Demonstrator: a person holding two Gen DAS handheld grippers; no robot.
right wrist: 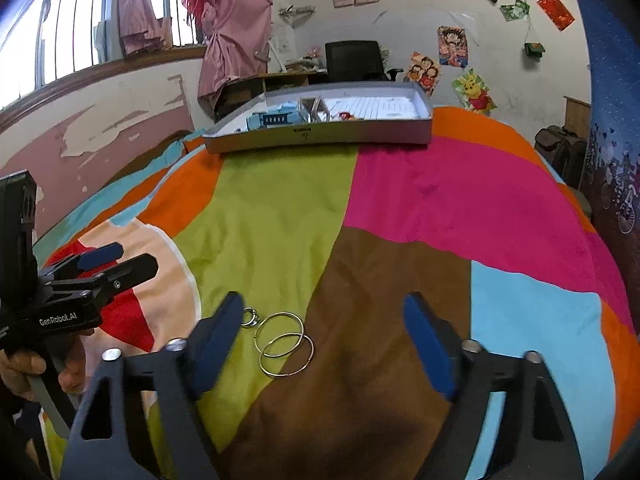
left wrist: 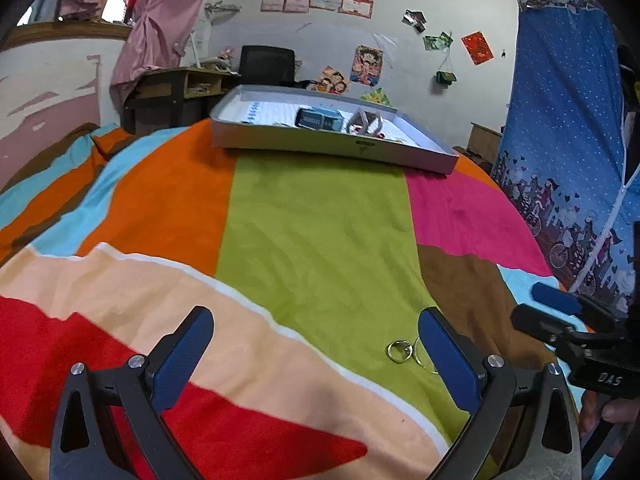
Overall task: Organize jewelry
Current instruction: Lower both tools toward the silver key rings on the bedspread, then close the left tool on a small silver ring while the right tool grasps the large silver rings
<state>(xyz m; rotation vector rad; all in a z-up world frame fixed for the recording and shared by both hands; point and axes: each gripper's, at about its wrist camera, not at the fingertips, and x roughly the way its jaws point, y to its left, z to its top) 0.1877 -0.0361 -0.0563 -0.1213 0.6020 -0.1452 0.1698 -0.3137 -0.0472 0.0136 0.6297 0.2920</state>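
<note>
Your tray [right wrist: 320,136] is sitting at the bed's [right wrist: 420,208] far edge, holding a blue box [right wrist: 276,118]. Both grippers' fingers, left [left wrist: 316,336] and right [right wrist: 324,320], are spread, empty, near the rings [right wrist: 284,344].

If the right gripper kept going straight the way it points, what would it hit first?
Probably the brown patch of the striped blanket; the open right gripper has nothing between its jaws, with the two thin metal hoops left of centre.
</note>
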